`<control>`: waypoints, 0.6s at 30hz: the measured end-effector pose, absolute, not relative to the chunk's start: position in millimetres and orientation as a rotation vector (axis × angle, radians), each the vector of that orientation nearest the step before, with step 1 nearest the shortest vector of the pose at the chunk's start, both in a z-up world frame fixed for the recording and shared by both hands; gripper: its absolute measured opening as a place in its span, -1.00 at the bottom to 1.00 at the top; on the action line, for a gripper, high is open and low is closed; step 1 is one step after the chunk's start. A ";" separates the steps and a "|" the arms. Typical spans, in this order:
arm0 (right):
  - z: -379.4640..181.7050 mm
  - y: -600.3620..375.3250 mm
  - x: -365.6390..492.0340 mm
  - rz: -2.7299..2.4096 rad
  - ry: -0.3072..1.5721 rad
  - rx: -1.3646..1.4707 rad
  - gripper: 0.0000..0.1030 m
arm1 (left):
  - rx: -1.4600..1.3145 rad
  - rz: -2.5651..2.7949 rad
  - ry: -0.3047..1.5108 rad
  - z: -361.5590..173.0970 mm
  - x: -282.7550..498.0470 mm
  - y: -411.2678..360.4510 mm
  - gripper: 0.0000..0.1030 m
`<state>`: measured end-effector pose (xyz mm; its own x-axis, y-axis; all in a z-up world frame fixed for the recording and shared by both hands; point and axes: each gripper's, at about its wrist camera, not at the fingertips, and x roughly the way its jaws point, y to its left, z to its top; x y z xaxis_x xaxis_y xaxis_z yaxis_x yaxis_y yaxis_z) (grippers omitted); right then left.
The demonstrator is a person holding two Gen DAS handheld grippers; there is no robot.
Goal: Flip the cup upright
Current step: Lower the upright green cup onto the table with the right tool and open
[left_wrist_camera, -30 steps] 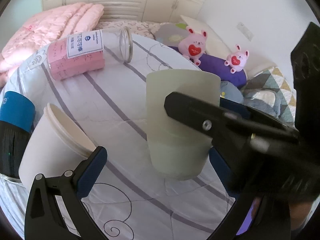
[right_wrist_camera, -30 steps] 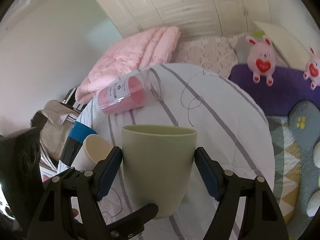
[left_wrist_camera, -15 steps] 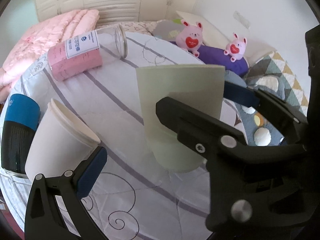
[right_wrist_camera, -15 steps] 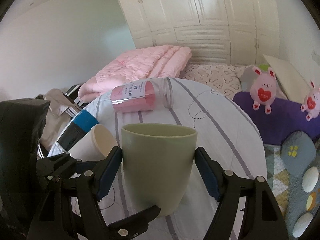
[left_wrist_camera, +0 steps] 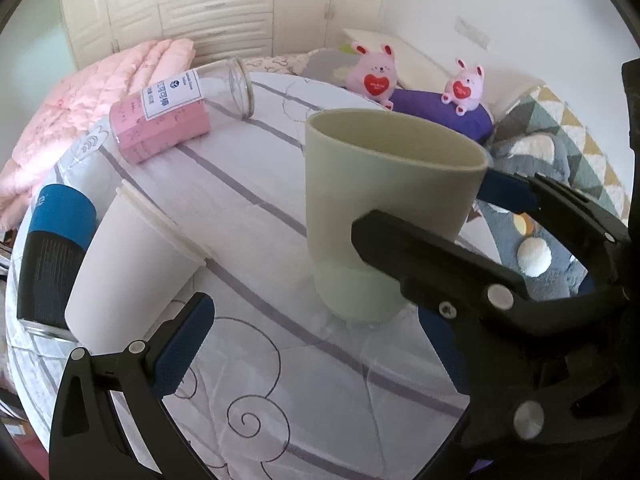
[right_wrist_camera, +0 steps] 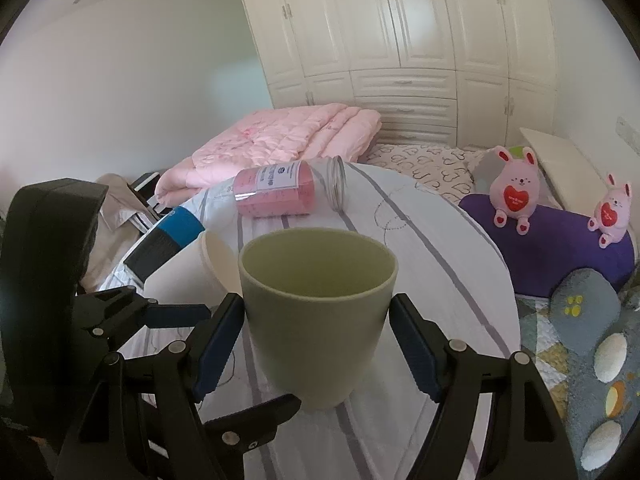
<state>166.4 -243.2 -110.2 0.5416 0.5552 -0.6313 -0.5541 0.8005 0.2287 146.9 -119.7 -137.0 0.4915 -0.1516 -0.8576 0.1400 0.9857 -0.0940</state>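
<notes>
A pale green cup [right_wrist_camera: 318, 312] stands upright with its mouth up on the round white table [right_wrist_camera: 452, 280]. My right gripper [right_wrist_camera: 318, 344] is shut on the green cup, one pad on each side; both also show in the left wrist view, cup [left_wrist_camera: 384, 208]. A white paper cup [left_wrist_camera: 128, 268] lies on its side at the left, also seen in the right wrist view [right_wrist_camera: 192, 276]. My left gripper [left_wrist_camera: 312, 344] is open and empty, low in front of the table, just right of the white cup.
A clear jar with pink contents [left_wrist_camera: 176, 116] lies on its side at the table's far edge. A blue and black can [left_wrist_camera: 52, 256] lies at the left edge. Pink plush rabbits [right_wrist_camera: 516, 192] sit on a purple cushion to the right. A pink quilt [right_wrist_camera: 280, 136] lies behind.
The right gripper has brought the green cup down and level, so its base now sits at the tablecloth. The left gripper has pulled back a little and stays open.
</notes>
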 end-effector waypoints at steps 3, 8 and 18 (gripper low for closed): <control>-113.7 -246.1 160.0 0.661 0.767 0.026 0.47 | 0.021 -0.176 1.041 -137.2 142.3 -123.9 1.00; -116.5 -248.9 150.9 0.655 0.773 0.032 0.47 | 0.048 -0.173 1.033 -137.1 134.8 -126.7 1.00; -117.6 -246.5 143.0 0.667 0.783 0.010 0.47 | 0.075 -0.173 1.025 -137.4 126.2 -126.0 1.00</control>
<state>143.0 -246.5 -117.6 0.5159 0.5591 -0.6490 -0.5517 0.7965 0.2476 126.2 -126.0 -137.4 0.5070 -0.1080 -0.8551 0.1779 0.9839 -0.0188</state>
